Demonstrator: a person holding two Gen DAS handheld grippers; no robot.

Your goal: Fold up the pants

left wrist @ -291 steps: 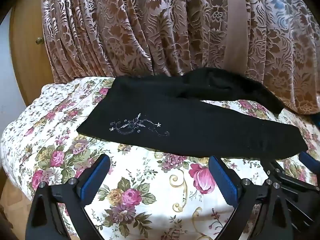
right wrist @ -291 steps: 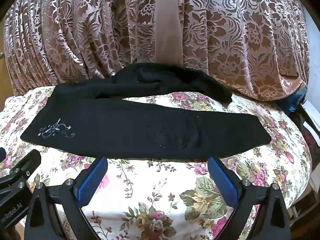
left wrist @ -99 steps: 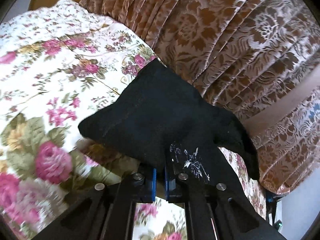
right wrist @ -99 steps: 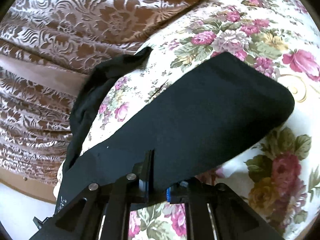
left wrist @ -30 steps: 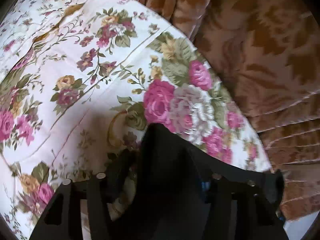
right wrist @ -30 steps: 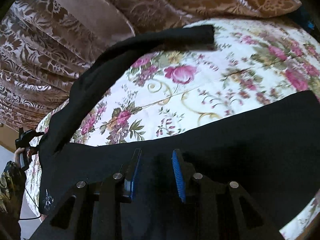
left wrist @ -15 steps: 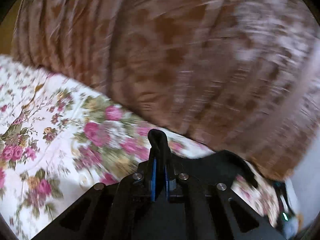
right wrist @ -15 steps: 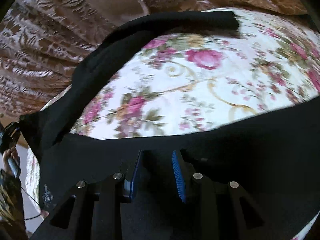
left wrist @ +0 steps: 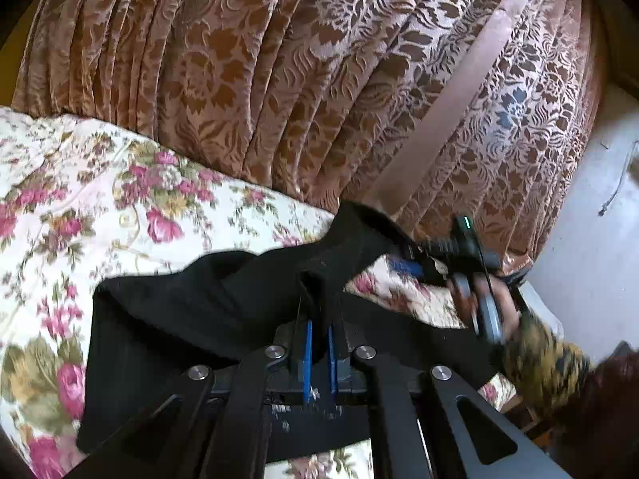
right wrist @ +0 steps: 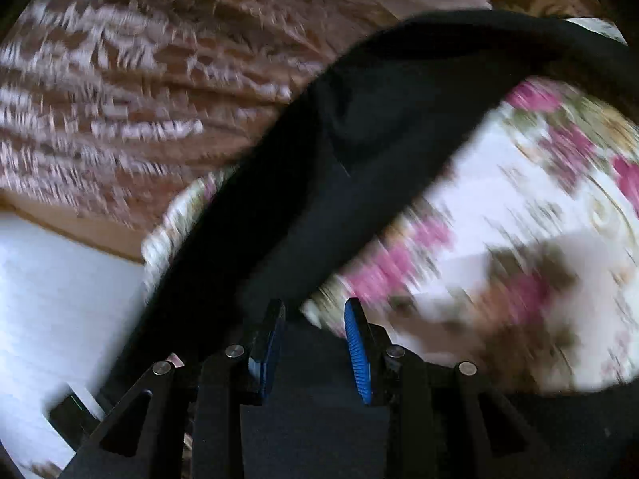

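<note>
The black pants (left wrist: pixel 179 319) lie crumpled across a floral quilt (left wrist: pixel 100 199). In the left wrist view my left gripper (left wrist: pixel 319 359) is shut on a raised fold of the pants, which stands up between its blue pads. Further right, a person's hand (left wrist: pixel 491 303) holds my right gripper (left wrist: pixel 415 263) beside the pants' far end. The right wrist view is blurred. There my right gripper (right wrist: pixel 313 343) has its jaws a little apart with both blue pad faces bare. A long strip of the pants (right wrist: pixel 359 139) runs past its left finger, and more black cloth lies beneath it.
A brown patterned curtain (left wrist: pixel 279 80) hangs close behind the bed along its far edge. A pale wall (left wrist: pixel 591 239) shows at the right of the left wrist view. A patterned sleeve (left wrist: pixel 547 363) reaches in at the lower right. Quilt (right wrist: pixel 519 219) is bare right of the pants strip.
My left gripper closed on a fold of the pants and lifted it, swinging round to face the curtain. My right gripper swept toward the far strip of the pants, its jaw gap unchanged.
</note>
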